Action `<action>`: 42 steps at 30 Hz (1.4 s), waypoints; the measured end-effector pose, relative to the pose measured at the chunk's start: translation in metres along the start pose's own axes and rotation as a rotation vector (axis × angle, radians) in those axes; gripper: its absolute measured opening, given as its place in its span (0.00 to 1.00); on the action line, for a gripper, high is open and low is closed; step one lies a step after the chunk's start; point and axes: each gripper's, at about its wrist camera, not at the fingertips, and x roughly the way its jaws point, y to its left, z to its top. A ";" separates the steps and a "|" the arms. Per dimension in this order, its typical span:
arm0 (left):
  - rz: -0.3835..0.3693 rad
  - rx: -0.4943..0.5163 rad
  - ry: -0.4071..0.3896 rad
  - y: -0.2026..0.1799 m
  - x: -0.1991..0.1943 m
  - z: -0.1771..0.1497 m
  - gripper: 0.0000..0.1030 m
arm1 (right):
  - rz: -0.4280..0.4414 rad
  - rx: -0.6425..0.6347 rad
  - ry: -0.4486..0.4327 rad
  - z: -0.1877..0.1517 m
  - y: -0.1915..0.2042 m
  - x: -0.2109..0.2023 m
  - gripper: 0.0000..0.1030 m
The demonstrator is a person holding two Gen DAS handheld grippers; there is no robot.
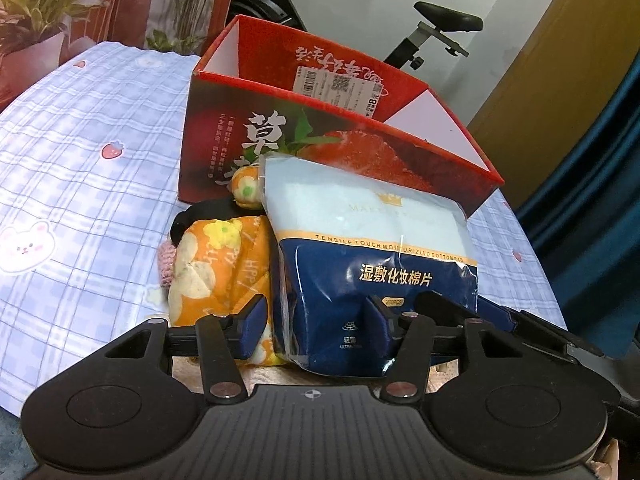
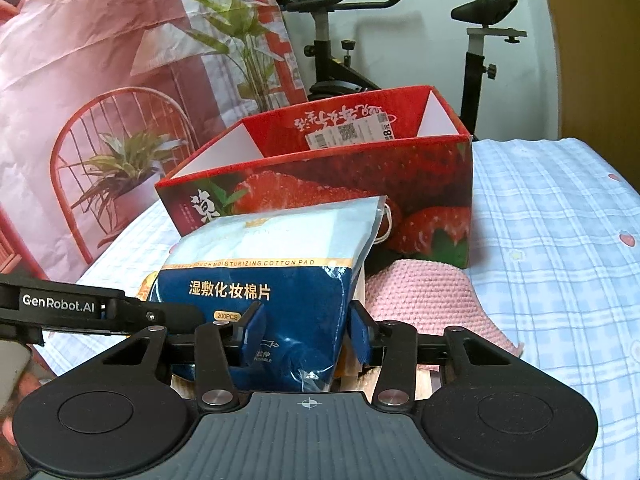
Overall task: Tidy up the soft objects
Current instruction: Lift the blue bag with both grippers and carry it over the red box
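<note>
Blue-and-white cotton pad bag (image 2: 276, 280) sits upright before the red box (image 2: 320, 184), pinched by our right gripper (image 2: 306, 332) and seemingly by our left gripper (image 1: 316, 322) too, likely to steady the floppy pack for boxing.

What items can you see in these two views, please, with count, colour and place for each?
cotton pad pack: one, blue and pale blue, upright in front of the box
strawberry box: one, red, open-topped, on the bedsheet behind the pack
orange floral cloth: one, orange with yellow flowers, left of the pack
pink knitted item: one, pink, right of the pack
black soft item: one, behind the orange cloth
checked bedsheet: one, pale blue
exercise bike: one, black, behind the box
left hand-held gripper: fingers astride the pack's corner
right hand-held gripper: fingers either side of the pack
</note>
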 end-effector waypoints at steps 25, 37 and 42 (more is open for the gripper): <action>-0.059 -0.013 -0.075 -0.004 -0.026 0.000 0.55 | 0.041 -0.042 -0.059 0.006 0.019 -0.017 0.40; -0.104 0.044 -0.189 -0.010 -0.053 0.029 0.55 | 0.047 -0.090 -0.125 0.027 0.030 -0.031 0.40; -0.127 0.065 -0.234 -0.013 -0.058 0.048 0.57 | 0.056 -0.132 -0.165 0.050 0.035 -0.036 0.42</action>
